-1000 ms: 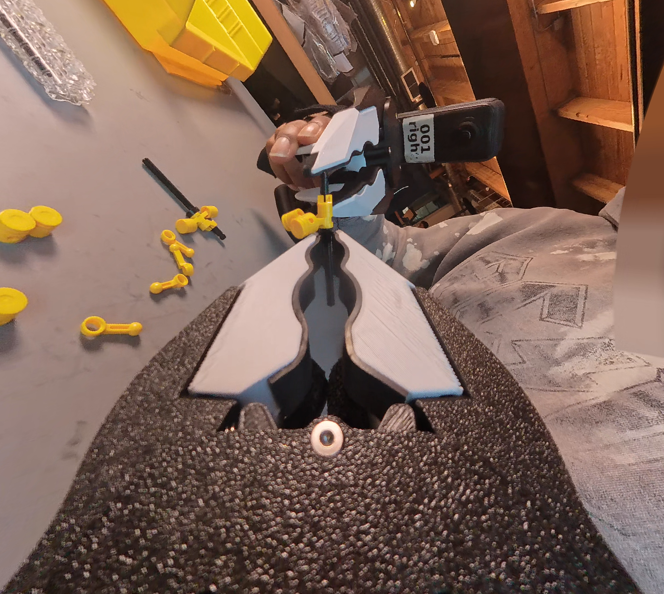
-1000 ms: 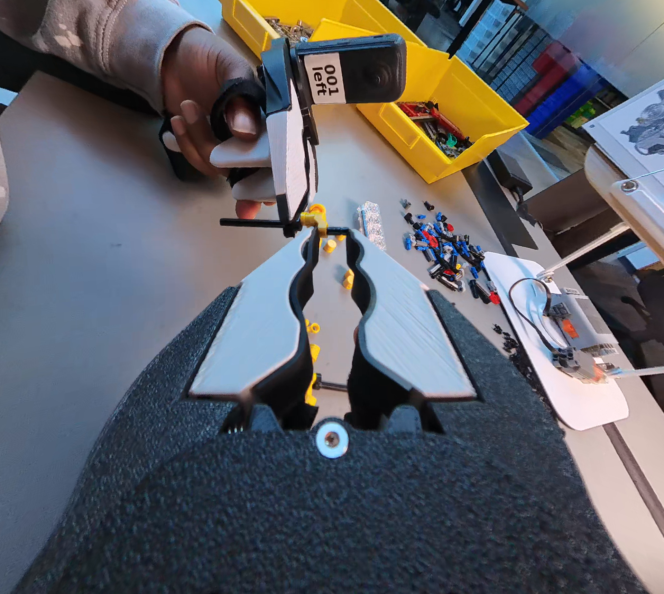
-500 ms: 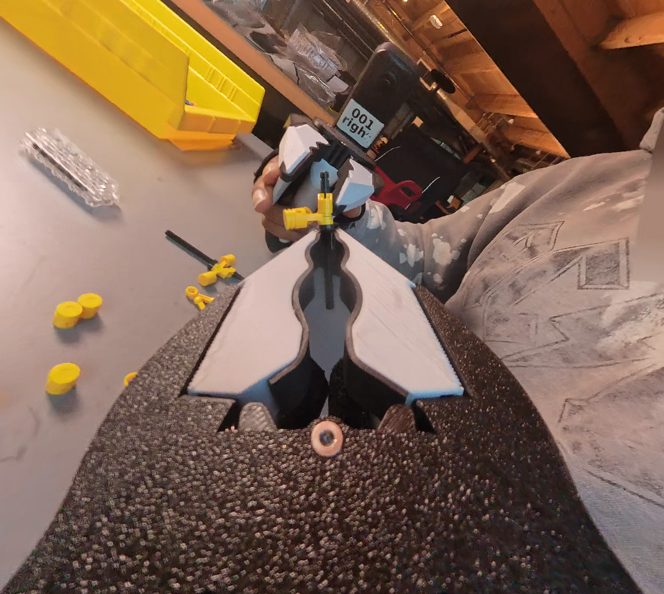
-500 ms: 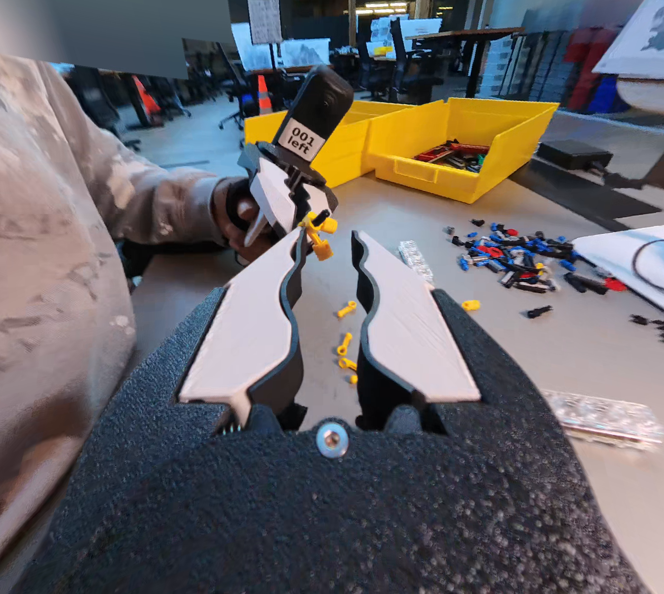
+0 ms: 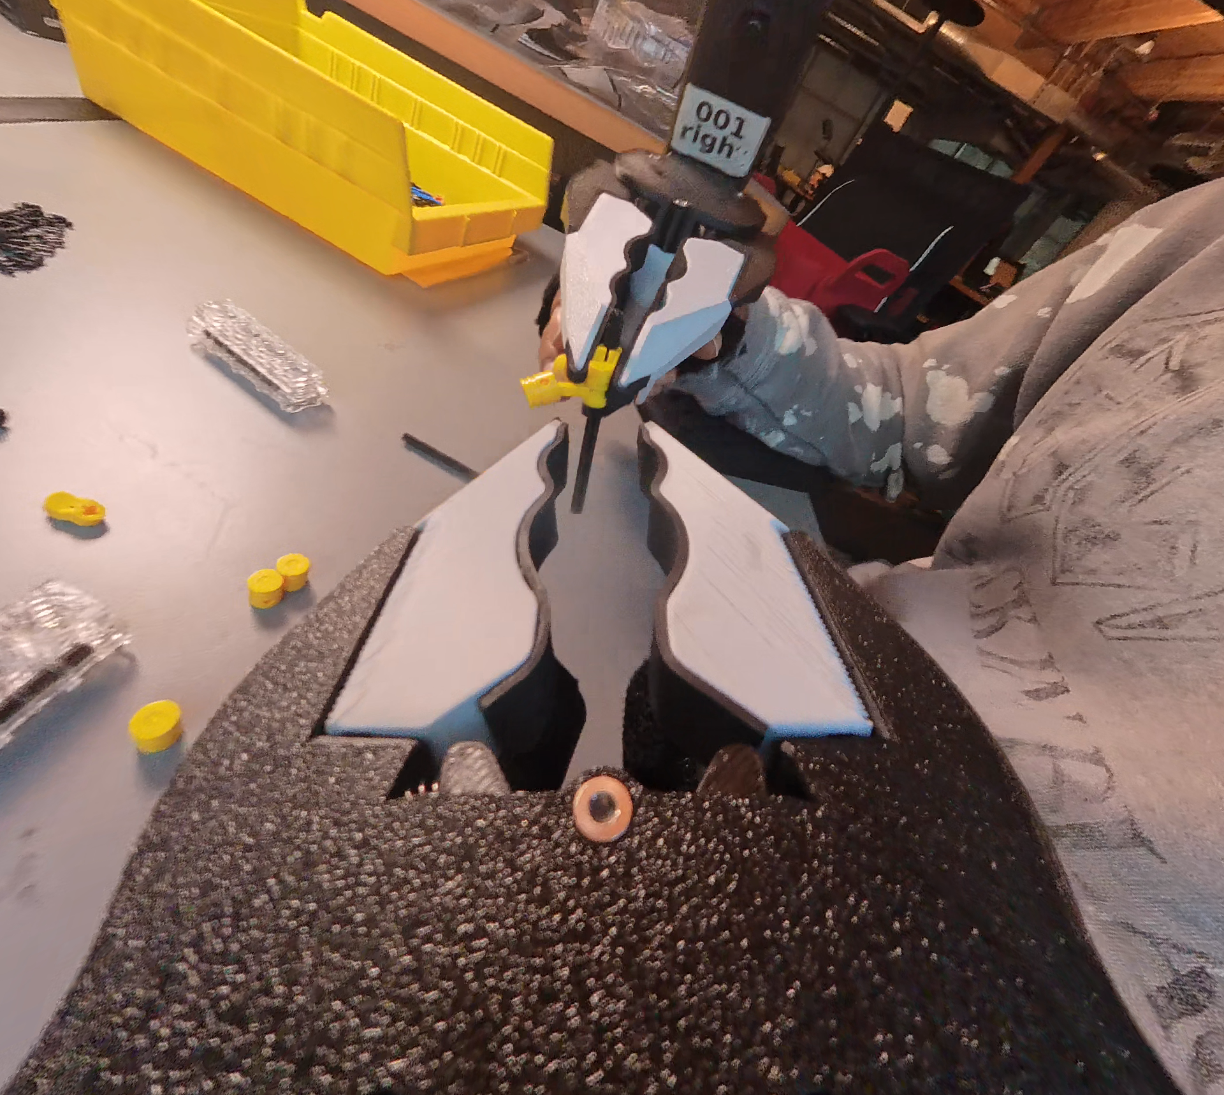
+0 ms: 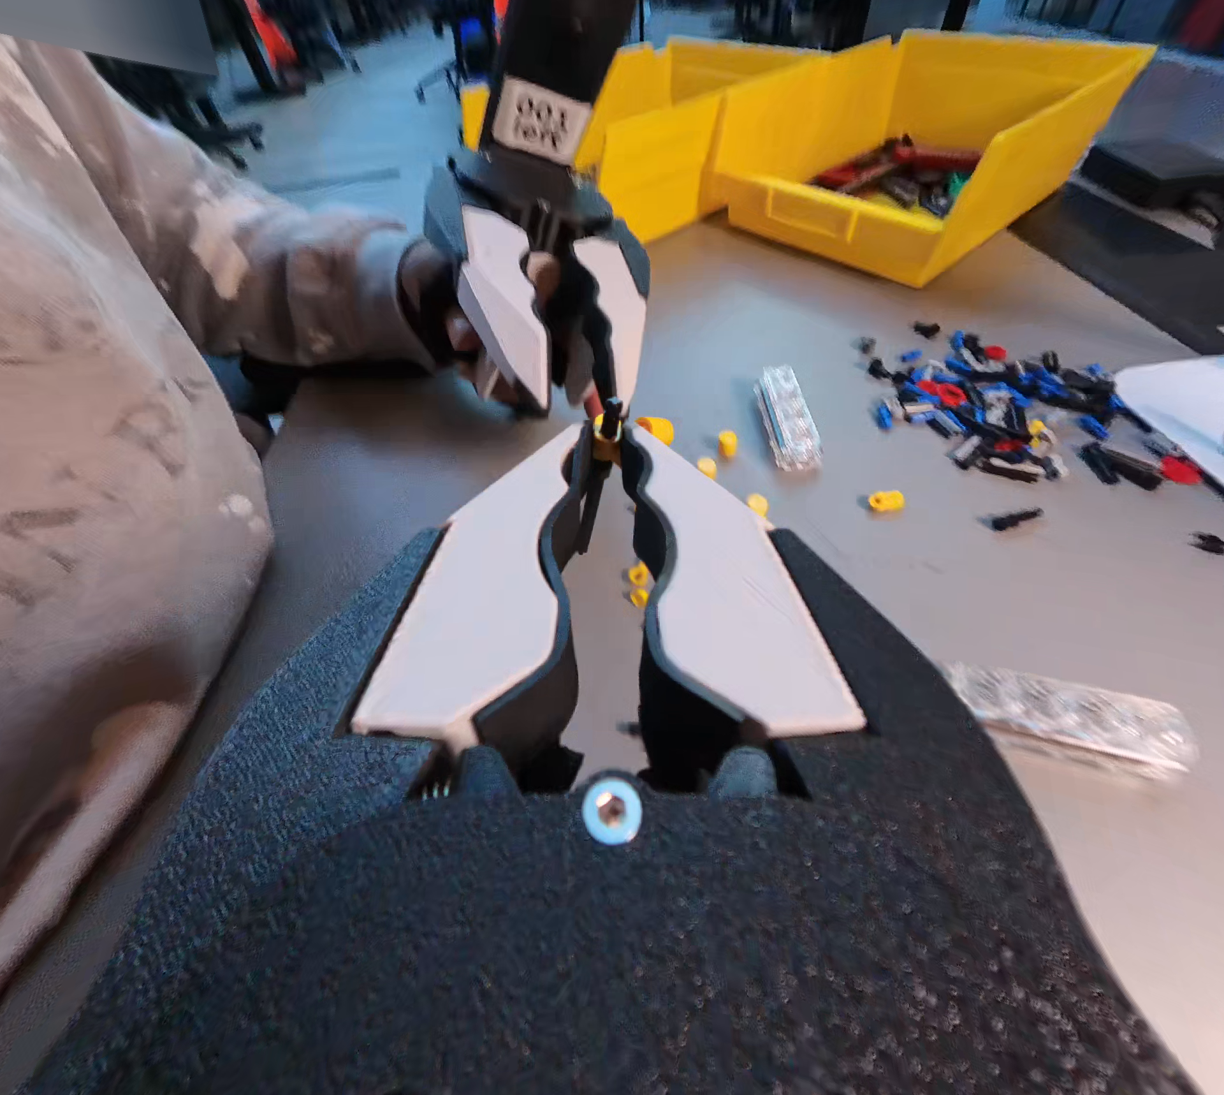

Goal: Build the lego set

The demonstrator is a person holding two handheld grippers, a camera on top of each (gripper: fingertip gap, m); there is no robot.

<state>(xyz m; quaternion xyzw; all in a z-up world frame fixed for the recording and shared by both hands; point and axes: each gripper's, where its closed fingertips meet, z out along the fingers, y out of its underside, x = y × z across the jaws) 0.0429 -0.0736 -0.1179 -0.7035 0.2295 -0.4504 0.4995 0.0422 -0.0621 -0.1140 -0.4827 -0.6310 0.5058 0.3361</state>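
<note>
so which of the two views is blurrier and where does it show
Right wrist view: motion blur smears the left gripper, the yellow bins and the background. Left wrist view: sharp on the right gripper; wide-angle bending at the edges.

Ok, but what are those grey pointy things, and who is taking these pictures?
They are tongs, and a person holds one pair in each hand. Each pair carries a small camera looking along its two grey fingers, so one picture comes from each. The left tongs are open and hold nothing. The right tongs are shut on a yellow connector with a thin black rod through it. On the grey table lie small yellow pieces, clear plastic bags, a pile of blue, black and red bits, and yellow bins.
</note>
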